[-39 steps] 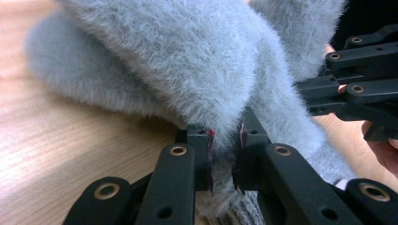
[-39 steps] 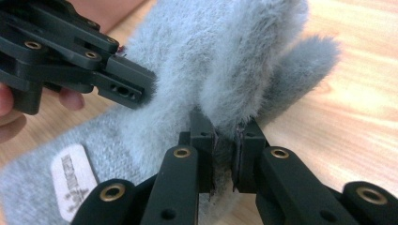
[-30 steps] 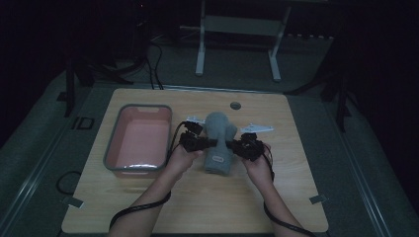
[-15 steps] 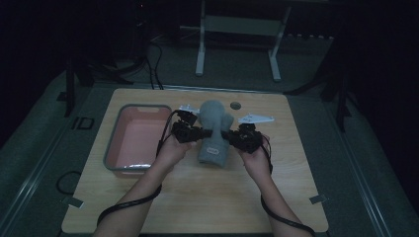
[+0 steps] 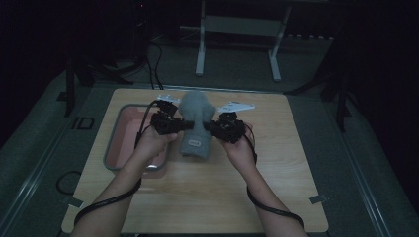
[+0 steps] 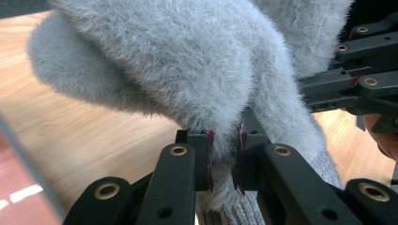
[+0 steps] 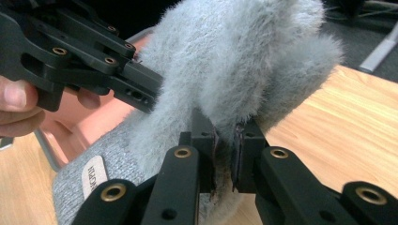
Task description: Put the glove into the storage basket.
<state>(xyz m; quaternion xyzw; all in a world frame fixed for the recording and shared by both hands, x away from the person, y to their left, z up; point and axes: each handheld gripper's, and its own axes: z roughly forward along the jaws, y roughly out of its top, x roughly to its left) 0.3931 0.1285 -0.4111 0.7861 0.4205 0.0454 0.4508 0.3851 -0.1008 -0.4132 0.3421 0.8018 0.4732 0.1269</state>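
A grey fluffy fabric item (image 5: 195,121), with a knitted part and a small label (image 5: 194,143), hangs above the wooden table (image 5: 276,168) between the two grippers. My left gripper (image 5: 181,125) is shut on its fluffy left side; in the left gripper view, fur is pinched between the pads of the left gripper (image 6: 224,140). From the right, my right gripper (image 5: 211,127) clamps the other side, and the right gripper view shows fur squeezed in the right gripper (image 7: 224,136). The knitted part (image 7: 84,187) droops below the grip.
A pink tray with a grey rim (image 5: 114,143) lies on the table's left part, close beside the left hand. A white metal stand (image 5: 237,29) rises on the floor beyond the table's far edge. Cables trail back from both grippers along the forearms.
Both hands have risen with the fluffy item pinched between them. In the high view it has shifted left and farther away, closer to the pink tray. Both jaws stay shut.
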